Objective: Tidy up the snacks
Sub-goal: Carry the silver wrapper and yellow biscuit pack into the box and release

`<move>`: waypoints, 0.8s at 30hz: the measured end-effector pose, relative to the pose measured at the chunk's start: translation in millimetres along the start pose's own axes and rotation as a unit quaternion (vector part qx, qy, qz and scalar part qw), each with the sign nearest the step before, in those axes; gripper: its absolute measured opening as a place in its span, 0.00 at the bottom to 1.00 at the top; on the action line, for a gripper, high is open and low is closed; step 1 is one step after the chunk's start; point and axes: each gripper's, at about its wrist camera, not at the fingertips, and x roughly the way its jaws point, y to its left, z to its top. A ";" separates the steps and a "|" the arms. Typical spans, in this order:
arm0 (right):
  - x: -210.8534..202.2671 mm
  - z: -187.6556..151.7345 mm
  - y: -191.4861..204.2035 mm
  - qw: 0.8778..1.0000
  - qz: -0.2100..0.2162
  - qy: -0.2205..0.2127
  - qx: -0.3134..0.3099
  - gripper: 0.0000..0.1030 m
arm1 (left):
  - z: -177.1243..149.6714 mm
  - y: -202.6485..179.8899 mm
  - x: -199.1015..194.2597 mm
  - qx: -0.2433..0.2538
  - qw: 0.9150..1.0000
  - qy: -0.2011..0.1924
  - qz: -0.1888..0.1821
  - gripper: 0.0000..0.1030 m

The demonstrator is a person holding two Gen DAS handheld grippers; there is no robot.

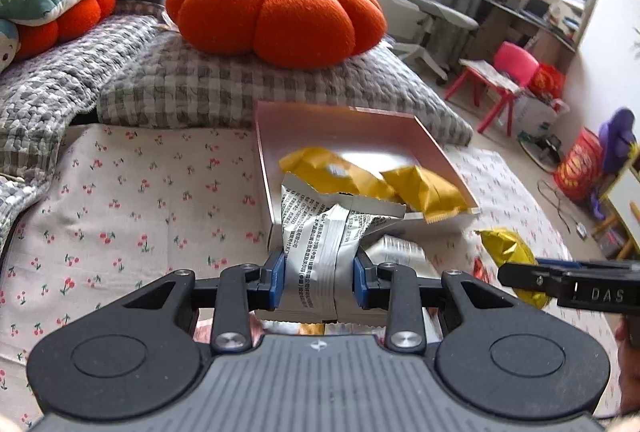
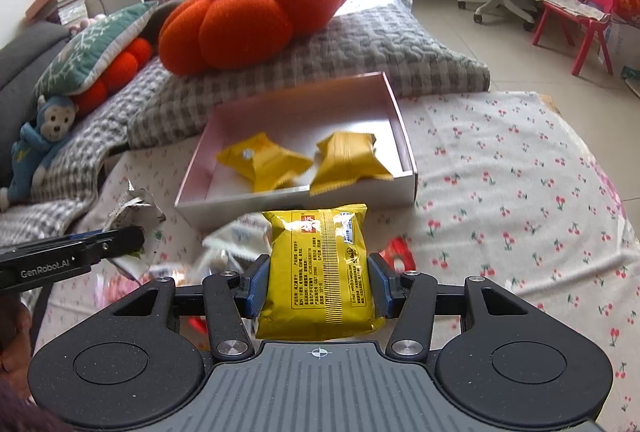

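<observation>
Two yellow packets (image 2: 304, 161) already lie in the pink box (image 2: 404, 135) on the cherry-print bed cover (image 2: 500, 191). Carry each held snack past the box's near edge before releasing. Left gripper (image 1: 319, 278) pinches a silver packet (image 1: 316, 252); right gripper (image 2: 318, 286) clamps a yellow wafer pack (image 2: 320, 272).

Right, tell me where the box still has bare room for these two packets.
The shallow pink cardboard box is bare along its far wall, behind the two yellow wrapped snacks. Its near half is crowded by those two. On the cherry-print cloth, the patch right of the box is free; wrappers clutter the box's front.
</observation>
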 end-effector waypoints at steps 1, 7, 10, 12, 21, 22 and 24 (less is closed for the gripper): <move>1.5 3.2 0.1 1.000 0.001 -0.002 0.006 0.49 | 3.7 -1.8 2.0 -0.003 1.000 -0.005 0.006 0.29; 16.3 20.8 -2.5 0.999 0.001 -0.013 0.033 0.49 | 13.1 -15.3 14.6 -0.015 0.999 -0.013 0.027 0.29; 25.6 27.1 -8.6 0.999 0.002 -0.014 0.049 0.49 | 18.2 -16.5 22.9 -0.034 0.999 -0.011 0.025 0.29; 32.2 31.5 -13.1 0.998 0.007 -0.017 0.057 0.49 | 21.3 -15.8 29.1 -0.040 0.999 -0.011 0.028 0.29; 63.1 61.6 -30.9 0.994 0.040 -0.031 0.093 0.49 | 35.6 -11.5 65.1 -0.027 0.998 0.002 0.058 0.29; 67.0 63.9 -31.1 0.995 0.040 -0.030 0.091 0.49 | 36.3 -11.5 67.6 -0.025 0.998 0.004 0.060 0.29; 76.3 68.1 -31.3 0.995 0.036 -0.029 0.088 0.49 | 38.2 -11.8 75.7 -0.022 0.998 0.008 0.063 0.29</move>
